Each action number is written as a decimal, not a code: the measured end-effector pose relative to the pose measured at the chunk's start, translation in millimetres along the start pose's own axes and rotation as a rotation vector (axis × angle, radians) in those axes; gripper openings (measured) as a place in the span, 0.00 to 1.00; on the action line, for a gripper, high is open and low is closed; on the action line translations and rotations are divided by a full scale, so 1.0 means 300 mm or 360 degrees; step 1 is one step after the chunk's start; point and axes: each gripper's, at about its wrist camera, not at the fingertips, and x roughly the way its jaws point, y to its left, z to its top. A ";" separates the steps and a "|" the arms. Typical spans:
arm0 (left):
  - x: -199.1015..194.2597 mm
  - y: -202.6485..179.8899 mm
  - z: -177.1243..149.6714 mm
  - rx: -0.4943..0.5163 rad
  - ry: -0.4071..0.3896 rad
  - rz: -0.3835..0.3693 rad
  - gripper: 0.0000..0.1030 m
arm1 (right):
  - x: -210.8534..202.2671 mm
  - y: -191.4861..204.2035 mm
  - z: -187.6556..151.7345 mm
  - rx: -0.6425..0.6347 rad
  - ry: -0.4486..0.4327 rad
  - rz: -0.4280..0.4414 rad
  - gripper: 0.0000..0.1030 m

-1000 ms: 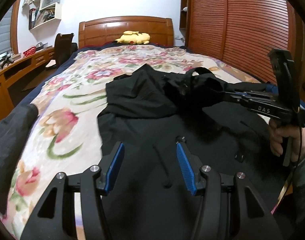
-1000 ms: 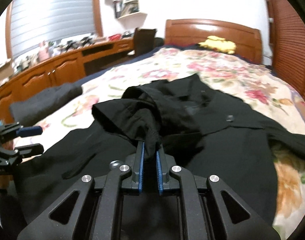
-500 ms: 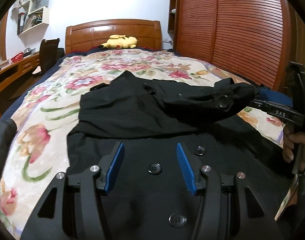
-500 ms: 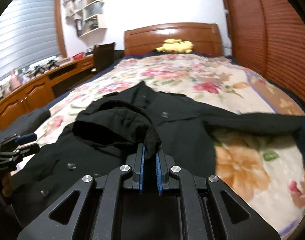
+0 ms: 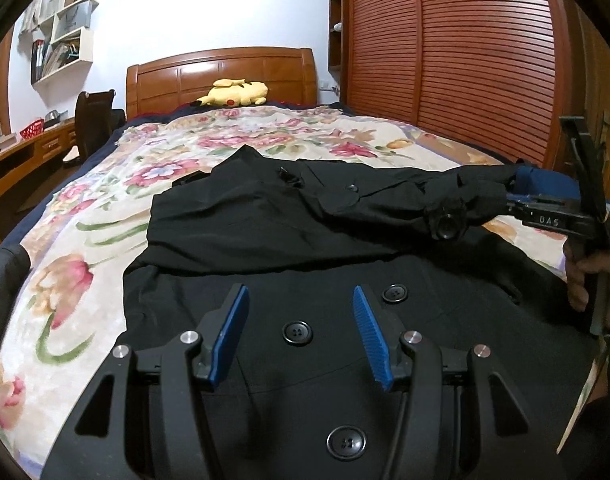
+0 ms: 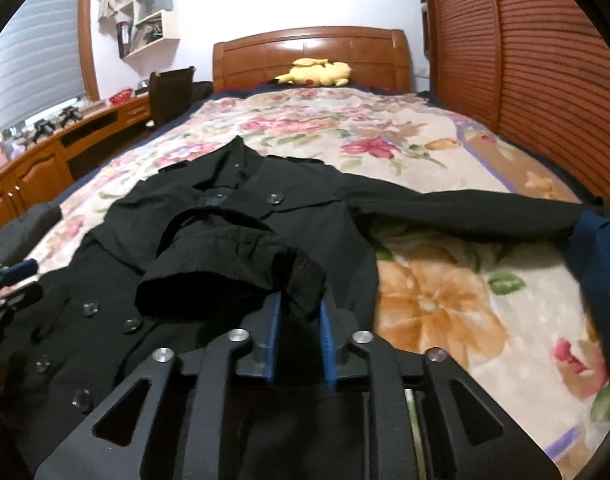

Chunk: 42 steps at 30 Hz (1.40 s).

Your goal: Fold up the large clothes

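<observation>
My right gripper is opening, its jaws letting the sleeve cuff drop onto the black coat, left gripper spread empty, so this sleeve fold looks done

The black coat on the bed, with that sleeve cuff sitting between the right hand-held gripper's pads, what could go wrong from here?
1. The right hand-held gripper is opening with the sleeve cuff bunched between its pads; the cuff may drop crumpled instead of flat across the black coat.
2. The other sleeve lies stretched toward the bed's edge and could slide off.
3. The left hand-held gripper hovers open over the buttons; a pad could snag one.
</observation>
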 end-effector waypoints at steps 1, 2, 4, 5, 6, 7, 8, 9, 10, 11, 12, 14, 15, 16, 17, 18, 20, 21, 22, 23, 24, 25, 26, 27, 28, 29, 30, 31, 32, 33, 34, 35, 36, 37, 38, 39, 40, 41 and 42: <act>0.000 -0.002 -0.003 0.0002 -0.0002 0.0003 0.52 | -0.003 -0.002 0.002 -0.0009 -0.0008 -0.0024 0.35; 0.001 -0.004 -0.007 0.0003 -0.0002 0.0005 0.52 | -0.008 -0.008 0.004 -0.0020 -0.0016 -0.0045 0.39; 0.005 -0.007 -0.011 0.0004 0.0004 0.0006 0.52 | -0.026 -0.014 0.004 -0.0053 -0.0039 -0.0104 0.41; 0.009 -0.006 -0.012 0.0003 0.0006 0.0007 0.52 | -0.036 -0.017 0.004 -0.0060 -0.0057 -0.0136 0.41; 0.009 -0.007 -0.013 0.0002 0.0006 0.0007 0.52 | -0.047 -0.023 0.005 -0.0058 -0.0076 -0.0166 0.41; 0.010 -0.005 -0.013 0.0000 0.0007 0.0006 0.52 | -0.060 -0.027 0.005 -0.0053 -0.0096 -0.0178 0.41; 0.011 -0.004 -0.014 -0.0005 0.0007 0.0004 0.52 | -0.067 -0.029 0.009 -0.0051 -0.0108 -0.0177 0.41; 0.011 -0.004 -0.014 -0.0010 0.0009 0.0002 0.52 | -0.075 -0.027 0.013 -0.0051 -0.0121 -0.0169 0.41; 0.010 -0.005 -0.016 -0.0015 0.0010 0.0000 0.52 | -0.082 -0.021 0.016 -0.0059 -0.0133 -0.0163 0.41; 0.011 -0.003 -0.016 -0.0021 0.0012 0.0001 0.52 | -0.092 -0.010 0.018 -0.0078 -0.0151 -0.0165 0.41; 0.011 -0.002 -0.017 -0.0025 0.0011 0.0003 0.52 | -0.101 0.002 0.018 -0.0098 -0.0167 -0.0171 0.41; 0.012 0.000 -0.017 -0.0030 0.0009 0.0007 0.52 | -0.114 0.027 0.021 -0.0142 -0.0192 -0.0187 0.41; 0.014 0.001 -0.017 -0.0031 0.0008 0.0009 0.52 | -0.119 0.037 0.023 -0.0156 -0.0199 -0.0184 0.42; 0.014 0.000 -0.018 -0.0031 0.0007 0.0011 0.52 | -0.120 0.047 0.023 -0.0166 -0.0198 -0.0163 0.42; 0.015 0.000 -0.018 -0.0031 0.0009 0.0014 0.52 | -0.120 0.059 0.022 -0.0175 -0.0196 -0.0136 0.42; 0.017 0.000 -0.021 -0.0031 0.0011 0.0016 0.52 | -0.118 0.070 0.021 -0.0184 -0.0194 -0.0119 0.42; 0.018 -0.002 -0.022 -0.0029 0.0015 0.0021 0.52 | -0.109 0.104 0.017 -0.0228 -0.0185 -0.0104 0.42; 0.019 -0.002 -0.022 -0.0027 0.0016 0.0023 0.52 | -0.103 0.118 0.014 -0.0244 -0.0187 -0.0107 0.42; 0.019 -0.003 -0.022 -0.0025 0.0015 0.0024 0.52 | -0.090 0.138 0.009 -0.0272 -0.0167 -0.0097 0.42; 0.019 -0.005 -0.023 -0.0022 0.0015 0.0024 0.52 | -0.078 0.154 0.004 -0.0286 -0.0140 -0.0067 0.42; 0.019 -0.005 -0.024 -0.0021 0.0015 0.0024 0.52 | -0.057 0.170 -0.003 -0.0305 -0.0093 -0.0022 0.42; 0.019 -0.004 -0.024 -0.0023 0.0014 0.0025 0.52 | -0.040 0.190 -0.013 -0.0329 -0.0057 -0.0003 0.42; 0.018 -0.005 -0.025 -0.0023 0.0011 0.0023 0.52 | -0.025 0.204 -0.021 -0.0354 -0.0030 0.0002 0.42; 0.018 -0.005 -0.024 -0.0025 0.0011 0.0021 0.52 | -0.011 0.218 -0.033 -0.0381 0.0001 0.0012 0.42; 0.018 -0.004 -0.025 -0.0027 0.0008 0.0020 0.52 | 0.004 0.230 -0.043 -0.0406 0.0034 0.0024 0.42; 0.017 -0.003 -0.025 -0.0029 0.0005 0.0017 0.52 | 0.020 0.242 -0.055 -0.0431 0.0068 0.0033 0.42; 0.015 0.000 -0.026 -0.0033 0.0003 0.0013 0.52 | 0.033 0.251 -0.064 -0.0450 0.0100 0.0036 0.43; 0.015 0.001 -0.026 -0.0037 0.0002 0.0010 0.52 | 0.035 0.255 -0.074 -0.0456 0.0117 0.0038 0.44; 0.016 0.003 -0.025 -0.0040 0.0004 0.0007 0.52 | 0.041 0.258 -0.084 -0.0456 0.0132 0.0041 0.50; 0.017 0.005 -0.024 -0.0044 0.0008 0.0004 0.52 | 0.045 0.259 -0.090 -0.0456 0.0146 0.0046 0.57; 0.019 0.006 -0.022 -0.0045 0.0012 0.0003 0.52 | 0.054 0.258 -0.096 -0.0457 0.0172 0.0046 0.59; 0.020 0.006 -0.021 -0.0046 0.0012 0.0002 0.52 | 0.059 0.257 -0.100 -0.0455 0.0194 0.0042 0.61; 0.019 0.006 -0.020 -0.0046 0.0011 0.0000 0.52 | 0.066 0.253 -0.102 -0.0456 0.0218 0.0040 0.61; 0.021 0.006 -0.019 -0.0044 0.0010 0.0000 0.52 | 0.069 0.249 -0.106 -0.0462 0.0241 0.0040 0.61; 0.021 0.007 -0.019 -0.0043 0.0009 -0.0005 0.52 | 0.073 0.246 -0.111 -0.0479 0.0266 0.0032 0.62; 0.021 0.008 -0.019 -0.0043 0.0006 -0.0010 0.52 | 0.077 0.242 -0.115 -0.0504 0.0290 0.0014 0.62; 0.022 0.010 -0.018 -0.0046 0.0004 -0.0016 0.52 | 0.082 0.241 -0.118 -0.0525 0.0311 -0.0005 0.62; 0.021 0.012 -0.018 -0.0049 0.0002 -0.0021 0.52 | 0.088 0.237 -0.123 -0.0553 0.0336 -0.0030 0.62; 0.020 0.016 -0.018 -0.0055 0.0000 -0.0025 0.52 | 0.093 0.234 -0.126 -0.0577 0.0356 -0.0044 0.61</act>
